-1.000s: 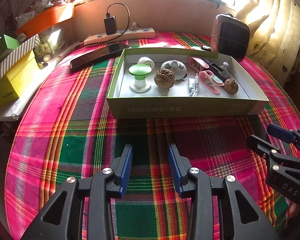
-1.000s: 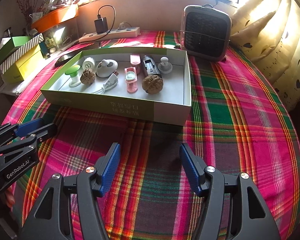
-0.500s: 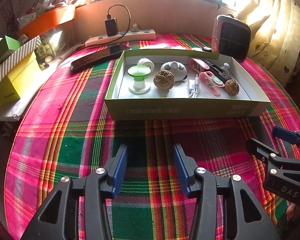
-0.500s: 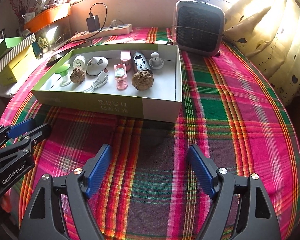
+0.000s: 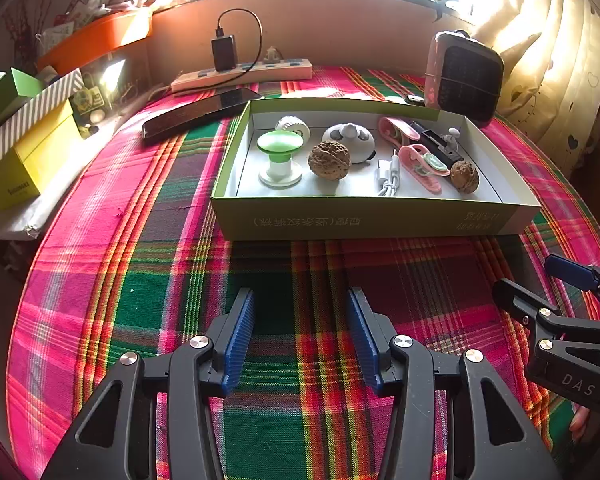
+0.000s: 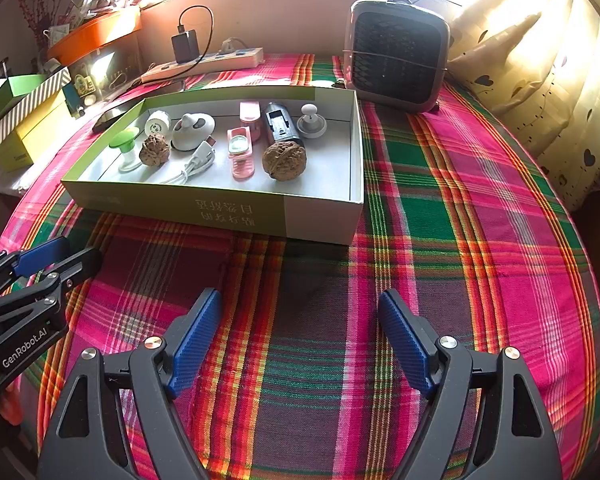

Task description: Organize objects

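Walnuts, clips, a cable and other small things lie in the shallow green box [image 5: 364, 220] on the far side of the plaid-covered desk [image 5: 140, 280], well beyond my jaws. My left gripper [image 5: 300, 340] hangs over bare cloth just near of the box's front wall, its jaws having just been opening, now moderately apart with nothing between them. My right gripper [image 6: 300, 340] sits to its right, near the box's right corner, its jaws also having just opened, now wide and empty; the larger walnut [image 6: 284, 160] lies far ahead.
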### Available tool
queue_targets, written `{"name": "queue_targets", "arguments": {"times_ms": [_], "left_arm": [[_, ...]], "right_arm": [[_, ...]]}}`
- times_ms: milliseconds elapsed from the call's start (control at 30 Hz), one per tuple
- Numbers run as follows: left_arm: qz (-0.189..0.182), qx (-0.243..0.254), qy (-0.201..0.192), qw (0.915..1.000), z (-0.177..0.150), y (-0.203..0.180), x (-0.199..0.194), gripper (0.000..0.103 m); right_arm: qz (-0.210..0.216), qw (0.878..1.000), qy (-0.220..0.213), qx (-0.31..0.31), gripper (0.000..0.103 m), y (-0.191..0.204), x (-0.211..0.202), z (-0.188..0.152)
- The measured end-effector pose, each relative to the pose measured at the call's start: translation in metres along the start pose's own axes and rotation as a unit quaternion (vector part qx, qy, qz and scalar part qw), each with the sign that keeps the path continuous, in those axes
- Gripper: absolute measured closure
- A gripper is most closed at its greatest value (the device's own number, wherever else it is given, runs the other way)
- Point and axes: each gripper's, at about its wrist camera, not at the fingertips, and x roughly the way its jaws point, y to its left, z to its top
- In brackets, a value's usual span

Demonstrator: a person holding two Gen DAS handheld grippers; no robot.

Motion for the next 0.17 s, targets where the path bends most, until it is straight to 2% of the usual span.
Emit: {"name": "queue_targets", "arguments": {"times_ms": [167], "left_arm": [[0.000,0.000,0.000,1.0000,0.0000,-0.0001,0.0000,0.057]], "right_arm": [[0.000,1.000,0.000,0.000,0.023,-0.0002,0.0000,0.0000]]}}
